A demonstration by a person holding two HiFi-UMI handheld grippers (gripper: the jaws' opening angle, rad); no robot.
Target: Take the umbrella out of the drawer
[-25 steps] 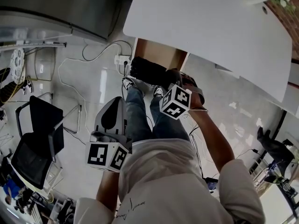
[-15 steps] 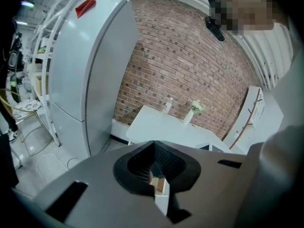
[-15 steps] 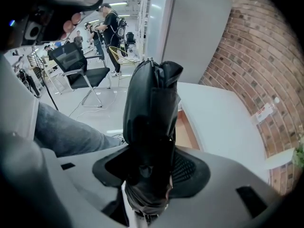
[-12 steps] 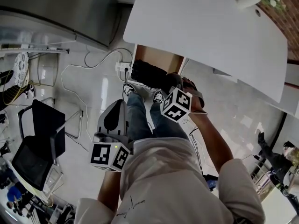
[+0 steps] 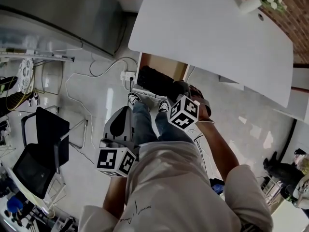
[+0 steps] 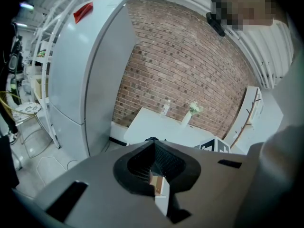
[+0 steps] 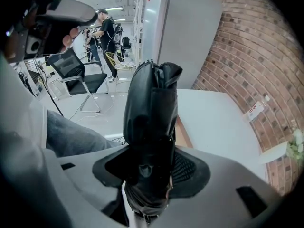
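**Right gripper.** You hold it out in front of you, low, at the near edge of the white table. Its jaws pinch the black folded umbrella. In the right gripper view the umbrella fills the gap between the jaws and stands up from them, with its wrinkled cover bunched at the far end.

**Umbrella position.** In the head view the umbrella lies across the open drawer, whose brown inside shows under the table edge. From these views you cannot tell whether the umbrella is clear of the drawer rim or touches it. Your feet stand just in front of the drawer.

**Left gripper.** You hold it close to your body, beside your left leg and well apart from the drawer. Its jaws are pressed together with nothing between them. It points toward the table and the brick wall behind it.

**Surroundings.**
- A grey cabinet stands to the left of the table.
- A power strip with a cable lies on the floor, just left of the drawer.
- A black chair stands further left, well apart from both grippers.
- A vase of flowers stands on the far side of the table, near the wall.
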